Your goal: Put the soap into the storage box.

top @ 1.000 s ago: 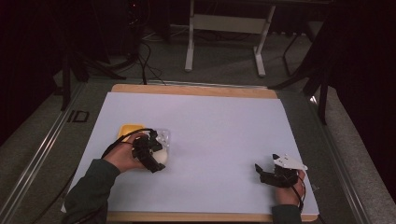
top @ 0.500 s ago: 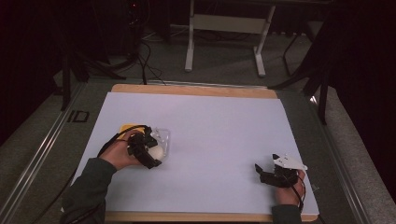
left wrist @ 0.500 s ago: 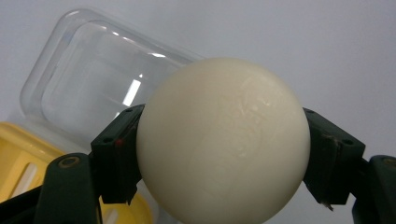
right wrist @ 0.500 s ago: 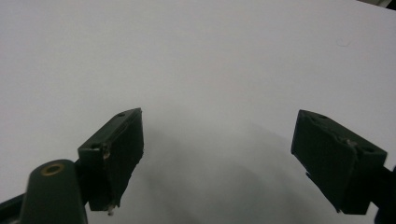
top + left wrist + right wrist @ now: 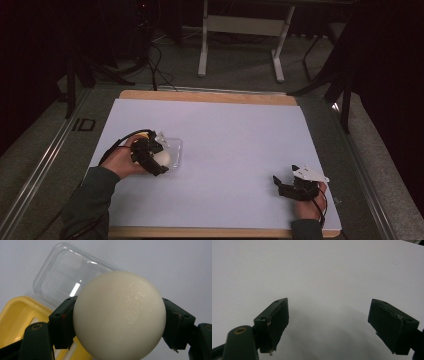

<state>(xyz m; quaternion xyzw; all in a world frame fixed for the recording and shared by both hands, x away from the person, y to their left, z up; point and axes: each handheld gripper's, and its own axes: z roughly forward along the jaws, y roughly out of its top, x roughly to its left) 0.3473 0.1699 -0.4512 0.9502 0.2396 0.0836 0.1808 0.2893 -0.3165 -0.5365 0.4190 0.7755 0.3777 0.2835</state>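
This looks like a lab or recording studio rather than a home. The tabletop (image 5: 210, 145) is a wooden board covered with a plain white sheet, standing on a grey carpeted floor (image 5: 240, 60). Beyond the tabletop, dark curtains (image 5: 385, 60) close off the back and sides. The white metal legs of another desk (image 5: 240, 35) stand behind the tabletop, and black cables (image 5: 155, 55) trail over the floor to the left of those legs. A metal rail (image 5: 45, 165) runs along the floor left of the tabletop.
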